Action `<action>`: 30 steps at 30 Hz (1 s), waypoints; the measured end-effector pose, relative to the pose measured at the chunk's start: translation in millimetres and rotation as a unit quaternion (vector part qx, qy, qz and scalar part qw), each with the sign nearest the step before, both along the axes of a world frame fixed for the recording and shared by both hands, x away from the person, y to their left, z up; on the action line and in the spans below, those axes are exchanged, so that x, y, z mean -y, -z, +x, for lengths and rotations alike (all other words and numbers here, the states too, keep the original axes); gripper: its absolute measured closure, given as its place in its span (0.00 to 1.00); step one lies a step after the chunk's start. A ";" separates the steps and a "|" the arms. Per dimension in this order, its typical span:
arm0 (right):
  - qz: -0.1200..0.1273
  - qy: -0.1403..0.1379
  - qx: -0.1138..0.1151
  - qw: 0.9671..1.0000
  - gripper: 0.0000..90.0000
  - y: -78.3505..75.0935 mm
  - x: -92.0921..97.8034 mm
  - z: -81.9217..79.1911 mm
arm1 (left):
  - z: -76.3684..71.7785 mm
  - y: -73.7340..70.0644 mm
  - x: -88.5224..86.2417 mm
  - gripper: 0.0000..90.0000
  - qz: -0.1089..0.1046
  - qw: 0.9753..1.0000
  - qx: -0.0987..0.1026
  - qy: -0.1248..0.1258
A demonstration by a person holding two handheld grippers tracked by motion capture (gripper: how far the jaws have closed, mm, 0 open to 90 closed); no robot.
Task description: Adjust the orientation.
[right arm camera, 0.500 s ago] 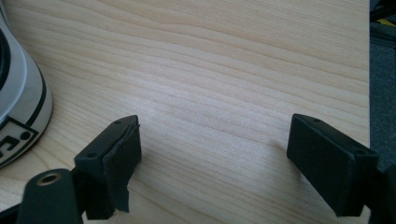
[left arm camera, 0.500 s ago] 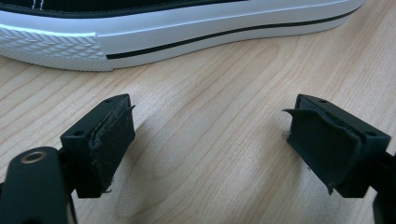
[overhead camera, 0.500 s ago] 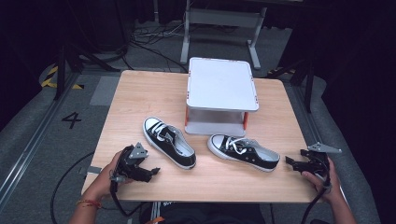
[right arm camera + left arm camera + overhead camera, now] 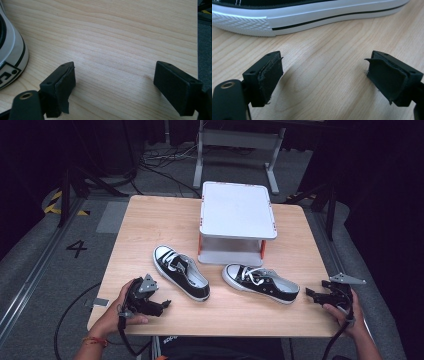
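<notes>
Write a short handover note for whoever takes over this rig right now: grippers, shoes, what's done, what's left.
Left gripper: open, holding nothing, low over the table near the left shoe.
Right gripper: open, holding nothing, at the table's right edge, beside the heel of the right shoe.
Both shoes lie on the table in front of the white two-tier rack.
Done: nothing gripped.
Left: probably grasping each shoe; where they go is unclear.

Bare table (image 4: 150, 230) left of the white stand (image 4: 237, 217); two sneakers (image 4: 181, 279) (image 4: 260, 283) probably block its front.
</notes>
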State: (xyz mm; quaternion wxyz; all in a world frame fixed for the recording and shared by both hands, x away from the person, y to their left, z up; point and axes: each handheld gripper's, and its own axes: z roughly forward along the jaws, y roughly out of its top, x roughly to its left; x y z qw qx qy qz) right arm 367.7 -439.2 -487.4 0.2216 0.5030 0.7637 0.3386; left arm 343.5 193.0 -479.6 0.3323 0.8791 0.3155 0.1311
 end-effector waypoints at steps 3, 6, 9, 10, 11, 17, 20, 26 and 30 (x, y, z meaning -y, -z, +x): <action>0.000 -0.001 0.000 1.000 0.20 0.0 0.1 0.2 | 2.2 -2.3 -0.7 0.15 0.010 1.000 -0.008 0.001; 0.001 -0.001 -0.001 1.000 0.20 0.0 0.0 0.3 | 2.8 -4.6 -0.6 0.19 0.018 1.000 -0.010 -0.011; 0.000 -0.002 -0.001 1.000 0.20 0.0 0.0 0.7 | 0.7 -6.6 0.1 0.23 0.023 1.000 -0.012 -0.016; 0.000 -0.002 -0.001 1.000 0.20 0.0 0.0 0.7 | -0.7 -7.7 1.2 0.24 0.030 0.999 -0.006 -0.013; 0.000 -0.002 -0.001 1.000 0.20 0.0 0.0 0.7 | -1.7 -9.0 2.3 0.24 0.035 0.999 -0.005 -0.011; 0.000 -0.004 -0.001 1.000 0.20 0.0 0.0 0.3 | -9.7 -23.8 14.9 0.26 0.031 0.999 0.001 0.008; 0.000 -0.004 -0.001 1.000 0.20 0.0 0.0 0.3 | -13.6 -30.7 23.7 0.27 0.026 1.000 0.002 0.017; 0.000 -0.005 -0.001 1.000 0.20 0.0 0.0 0.1 | -20.9 -44.3 41.1 0.28 0.021 0.999 0.006 0.037; 0.000 -0.005 -0.001 1.000 0.20 0.0 0.0 0.0 | -22.4 -53.4 55.6 0.31 0.015 0.999 0.007 0.049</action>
